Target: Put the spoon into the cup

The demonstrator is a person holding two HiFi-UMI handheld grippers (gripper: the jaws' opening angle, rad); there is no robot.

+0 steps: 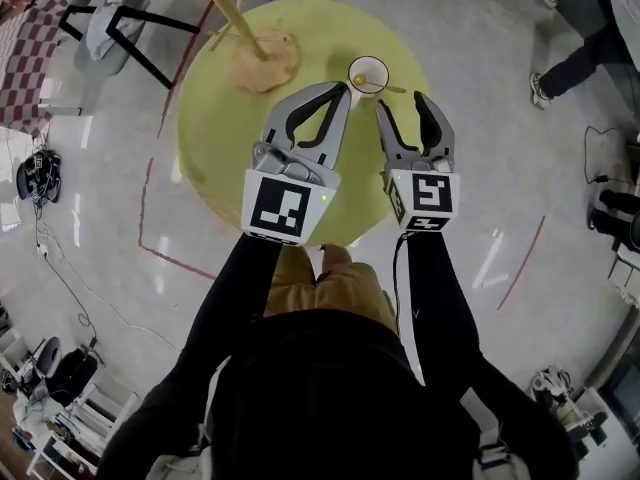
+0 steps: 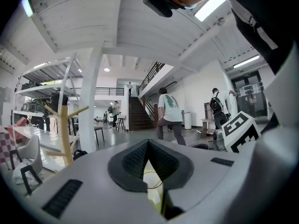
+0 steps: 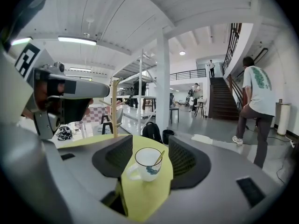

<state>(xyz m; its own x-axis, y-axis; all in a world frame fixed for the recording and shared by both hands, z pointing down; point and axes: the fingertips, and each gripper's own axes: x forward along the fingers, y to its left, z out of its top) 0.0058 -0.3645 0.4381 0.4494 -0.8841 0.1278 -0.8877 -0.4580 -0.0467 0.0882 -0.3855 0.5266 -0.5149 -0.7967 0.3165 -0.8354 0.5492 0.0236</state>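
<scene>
spoon (image 3: 159, 157) in cup (image 3: 145, 171), just beyond parted right tongs (image 1: 399, 100)

The spoon (image 3: 159, 157) stands in the cup (image 3: 145, 171) on the table (image 1: 220, 138), just ahead of my right gripper (image 1: 401, 100). A wooden stand (image 1: 262, 60) sits left of the cup, beyond my left gripper (image 1: 338, 90).

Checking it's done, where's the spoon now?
Head view: the spoon leans in the white cup, far right on the table, just beyond the right gripper.
</scene>
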